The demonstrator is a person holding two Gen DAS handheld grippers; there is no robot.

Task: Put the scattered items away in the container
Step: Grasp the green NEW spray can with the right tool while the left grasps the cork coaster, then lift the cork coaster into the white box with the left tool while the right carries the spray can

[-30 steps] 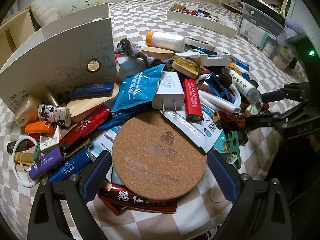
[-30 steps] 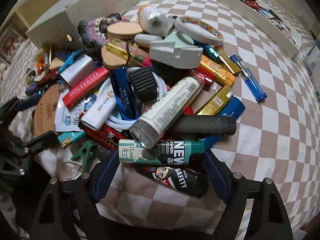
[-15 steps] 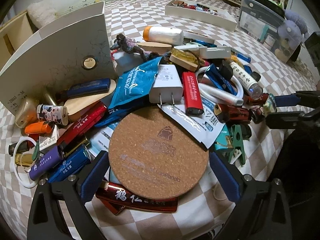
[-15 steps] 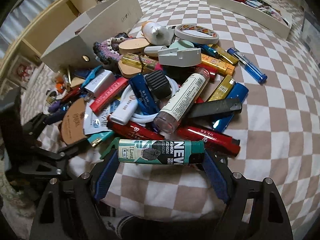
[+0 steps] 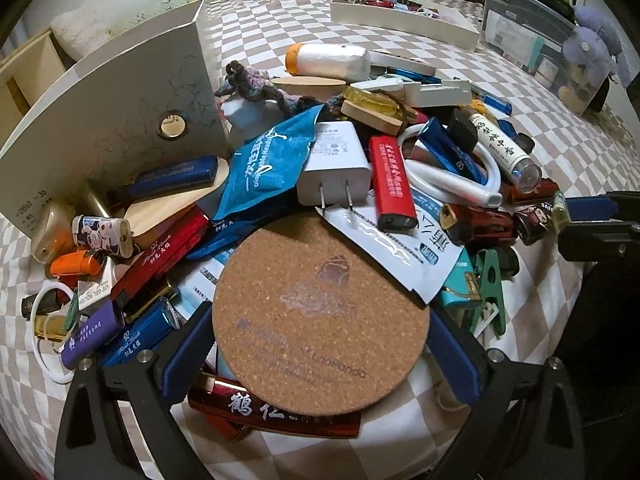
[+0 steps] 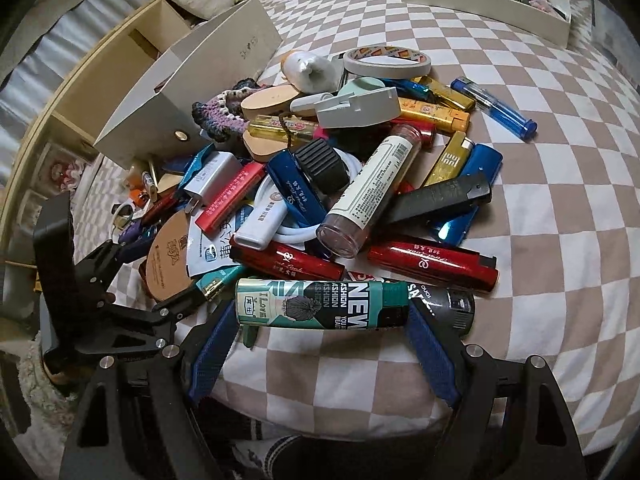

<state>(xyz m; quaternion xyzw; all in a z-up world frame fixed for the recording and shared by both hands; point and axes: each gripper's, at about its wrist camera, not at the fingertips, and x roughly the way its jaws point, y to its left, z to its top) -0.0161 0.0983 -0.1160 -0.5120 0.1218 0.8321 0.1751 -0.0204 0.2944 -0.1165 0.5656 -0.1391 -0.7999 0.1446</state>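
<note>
The teal lighter lies crosswise between the right gripper fingers, each blue pad against one end, pinched and raised above the checked bedcover. Directly behind it sit a black lighter and two dark red lighters, which mark the near edge of the pile. Further into the heap lie a clear-capped white tube, a black flat lighter, gold lighters, a translucent blue lighter and a roll of tape. To the right of the pile the bedcover is bare right up to its edge.

The round cork coaster sits between the left gripper fingers, both blue pads touching its rim; it rests on a red lighter with white characters and on paper sachets. Beyond it are a white plug charger, a red lighter, a blue foil pouch and a green clothes peg. Items crowd close on the coaster's left and far sides.

The grey drawer box stands just left of the pile, its front panel touching the clutter. A white tray holding small items lies well apart at the far side, with open checked cover between it and the heap.
</note>
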